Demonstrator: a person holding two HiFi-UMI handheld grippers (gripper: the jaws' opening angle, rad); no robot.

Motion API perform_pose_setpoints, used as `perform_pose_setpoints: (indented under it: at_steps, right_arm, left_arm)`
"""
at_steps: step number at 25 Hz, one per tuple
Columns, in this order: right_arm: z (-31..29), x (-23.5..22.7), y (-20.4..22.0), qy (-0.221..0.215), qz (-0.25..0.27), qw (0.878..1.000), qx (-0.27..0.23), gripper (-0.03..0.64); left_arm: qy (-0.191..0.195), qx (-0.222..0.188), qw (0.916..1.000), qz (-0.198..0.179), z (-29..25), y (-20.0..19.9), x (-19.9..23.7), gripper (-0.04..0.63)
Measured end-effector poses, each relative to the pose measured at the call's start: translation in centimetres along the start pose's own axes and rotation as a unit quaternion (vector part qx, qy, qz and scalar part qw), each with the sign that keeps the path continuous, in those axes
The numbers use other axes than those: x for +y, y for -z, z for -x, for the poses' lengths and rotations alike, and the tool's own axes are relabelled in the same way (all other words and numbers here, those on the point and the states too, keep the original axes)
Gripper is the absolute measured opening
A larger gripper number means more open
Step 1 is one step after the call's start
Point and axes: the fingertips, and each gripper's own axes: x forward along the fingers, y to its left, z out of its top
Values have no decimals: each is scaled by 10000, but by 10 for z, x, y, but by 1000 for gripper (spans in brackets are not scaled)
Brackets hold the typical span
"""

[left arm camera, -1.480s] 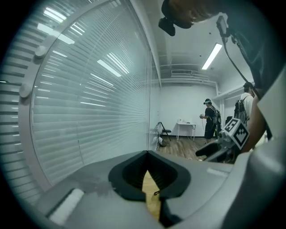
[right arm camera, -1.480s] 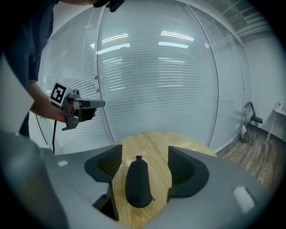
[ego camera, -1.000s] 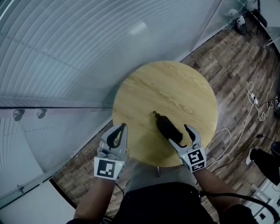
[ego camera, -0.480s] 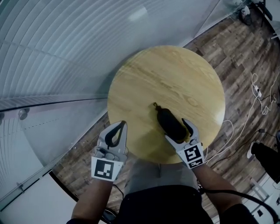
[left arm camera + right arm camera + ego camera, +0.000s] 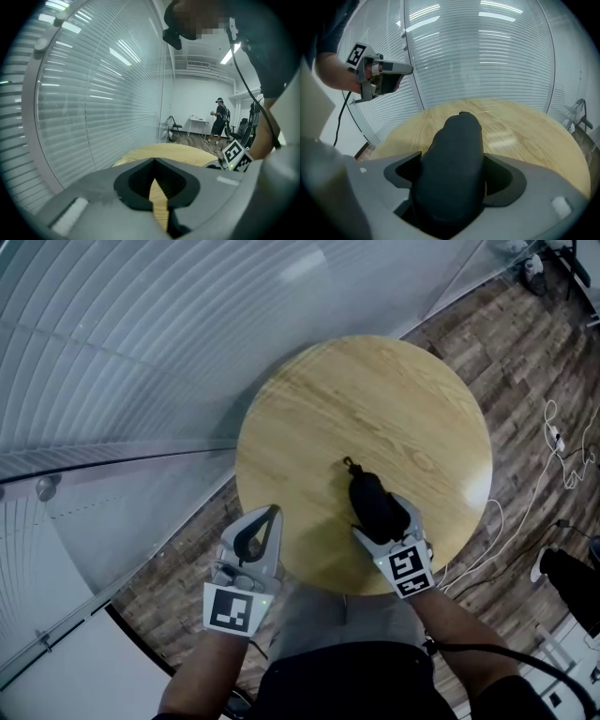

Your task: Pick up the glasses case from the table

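A curved glass wall with blinds (image 5: 141,334) fills the left of the head view, and wood-plank floor (image 5: 525,381) runs down the right, with loose cables (image 5: 553,446) cut off at the edge. Between them stands a round wooden table (image 5: 375,399); its near rim is partly covered by the two grippers.

The left gripper (image 5: 270,514) hangs over the table's near-left edge, clenched on nothing: in its own view the jaw tips (image 5: 154,161) meet, with only a wedge of tabletop (image 5: 187,152) showing below them. Whether it touches the rim cannot be made out.

The right gripper (image 5: 386,521) sits at the near-right of the table, released, its jaws spread wide on either flank of the glasses case (image 5: 377,502). The case lies on the wood, pointing away from the person. Its near end is hidden under the gripper (the right gripper view shows the dark body (image 5: 452,159) filling the gap and running out of sight below). A small tab (image 5: 350,463) sticks out at the far end, too small to read.
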Motion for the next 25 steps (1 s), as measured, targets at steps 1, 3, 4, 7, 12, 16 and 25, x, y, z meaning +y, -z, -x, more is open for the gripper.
perform_pose_setpoints:
  at_steps: [1, 3, 4, 7, 12, 16, 25]
  right_arm:
    - [-1, -1, 0, 24, -26, 10000, 19, 405]
    - [-1, -5, 0, 59, -93, 9999, 56, 391]
    - [-1, -7, 0, 55, -127, 9999, 87, 380]
    - [1, -7, -3, -1, -195, 9997, 145, 365]
    - [11, -4, -20, -14, -271, 9996, -60, 361]
    - [26, -8, -42, 75, -372, 9989, -292, 362]
    - [90, -40, -103, 586, -417, 9934, -893, 362]
  left_arm:
    - [-9, 12, 10000, 9, 1, 1, 2, 5]
    - [-20, 37, 10000, 25, 2, 3, 5, 5]
    - [-7, 45, 10000, 25, 3, 3, 6, 5]
    - [88, 99, 9999, -29, 7, 3, 9, 5]
    - [58, 55, 10000, -3, 8, -2, 20, 5]
    - [171, 7, 9998, 38, 7, -13, 20, 5]
    - [380, -407, 9984, -98, 3, -77, 5, 5]
